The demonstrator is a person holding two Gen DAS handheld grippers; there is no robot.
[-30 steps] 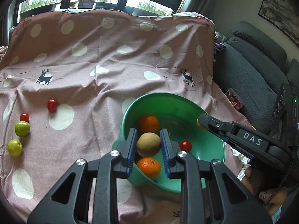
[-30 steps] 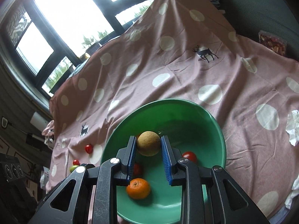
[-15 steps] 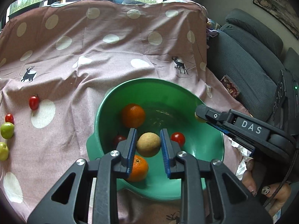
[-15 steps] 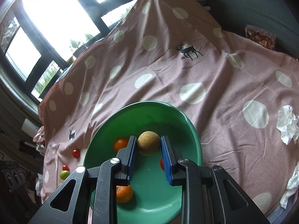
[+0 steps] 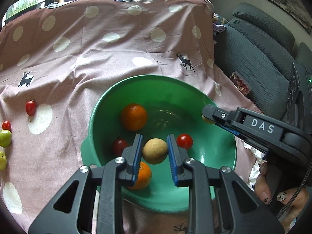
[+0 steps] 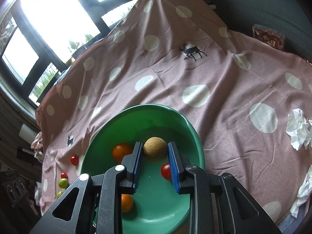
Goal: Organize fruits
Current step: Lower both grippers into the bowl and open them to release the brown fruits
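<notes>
1. A pink cloth [image 5: 117, 62] with white dots and small deer prints covers the surface; a grey sofa [image 5: 259, 58] stands along its right edge.
2. A green bowl [image 5: 156, 83] sits on the cloth, below both grippers.
3. The left gripper [image 5: 155, 152] is closed on a tan round fruit [image 5: 155, 151], holding it above the bowl's inside.
4. The right gripper [image 6: 155, 152] is clamped on a second tan fruit [image 6: 155, 149], also over the bowl; from the left wrist view it reaches in across the bowl's right rim.
5. Two oranges [image 5: 134, 116] lie in the bowl, one far, one near and partly behind the left finger.
6. Two red cherry tomatoes [image 5: 184, 141] rest in the bowl, one on either side of the left gripper.
7. On the cloth left of the bowl lie two more red tomatoes [image 5: 30, 107] and two green fruits [image 5: 4, 138], well apart from the bowl.
8. Crumpled white tissue [image 6: 298, 131] lies on the cloth to the right.
</notes>
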